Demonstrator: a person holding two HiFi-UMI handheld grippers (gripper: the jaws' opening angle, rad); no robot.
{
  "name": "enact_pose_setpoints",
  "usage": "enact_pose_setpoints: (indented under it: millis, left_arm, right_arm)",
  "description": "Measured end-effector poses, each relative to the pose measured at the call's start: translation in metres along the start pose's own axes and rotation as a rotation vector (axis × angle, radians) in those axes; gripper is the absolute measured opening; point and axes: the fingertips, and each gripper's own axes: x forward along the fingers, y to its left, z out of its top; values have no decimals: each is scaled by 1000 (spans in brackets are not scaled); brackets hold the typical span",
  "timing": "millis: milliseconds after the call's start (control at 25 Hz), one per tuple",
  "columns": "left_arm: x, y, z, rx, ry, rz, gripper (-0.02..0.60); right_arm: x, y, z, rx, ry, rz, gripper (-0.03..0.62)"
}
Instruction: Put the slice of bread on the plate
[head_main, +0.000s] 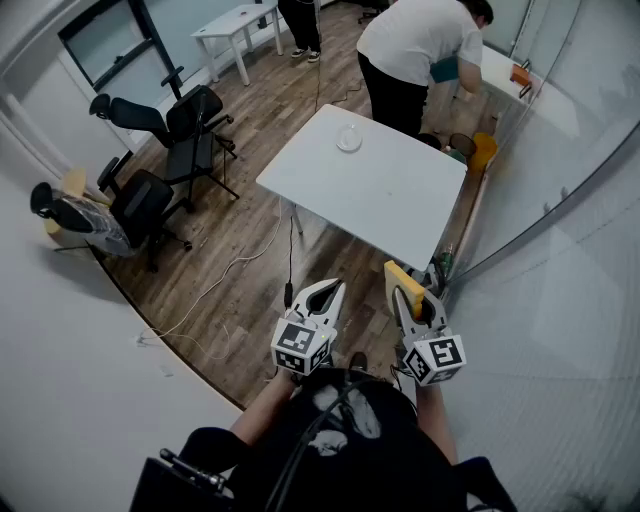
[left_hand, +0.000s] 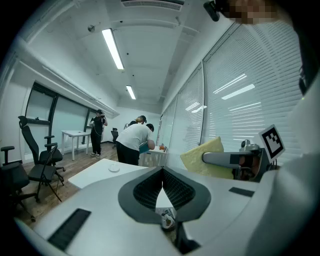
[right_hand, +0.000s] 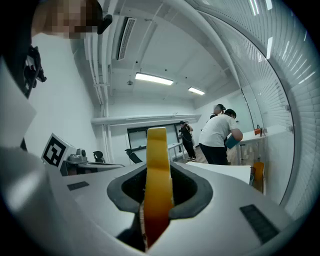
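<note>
Standing edge-up, the slice of bread (right_hand: 157, 165) is clamped between the jaws of the right gripper (head_main: 410, 290), in the air just short of the near corner of the table (head_main: 400, 215). The left gripper (head_main: 325, 298) hangs beside it, jaws together on nothing. The plate (head_main: 348, 139) sits by the table's far corner, well apart from the bread. Carrying looks like the step in hand. Next, the bread must cross the table, tip flat over the plate and be let go.

Both grippers level with each other in front of torso, side by side, close but apart, tipped slightly downward. Left gripper (head_main: 326, 292): jaws pressed together, nothing between. Right gripper (head_main: 408, 290): jaws clamped on slice of bread (head_main: 398, 274), slice on edge, protruding past tips. Forearms tucked near body.
</note>
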Motion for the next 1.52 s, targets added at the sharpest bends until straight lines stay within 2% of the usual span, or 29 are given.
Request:
enact_pose_setpoints:
  millis: [880,1360,1520]
  left_arm:
    - [-8,15,-4,-29,5,-4,5]
    - [-21,53,-4,-42,4,-20,6]
    - [-15,64,-17,-59,55,-50,6]
  right_arm:
    - [10,3,-5,46,16,-23,97]
    - [41,28,-7,46,33,-17,97]
    - [46,29,-13,53,49,-32,97]
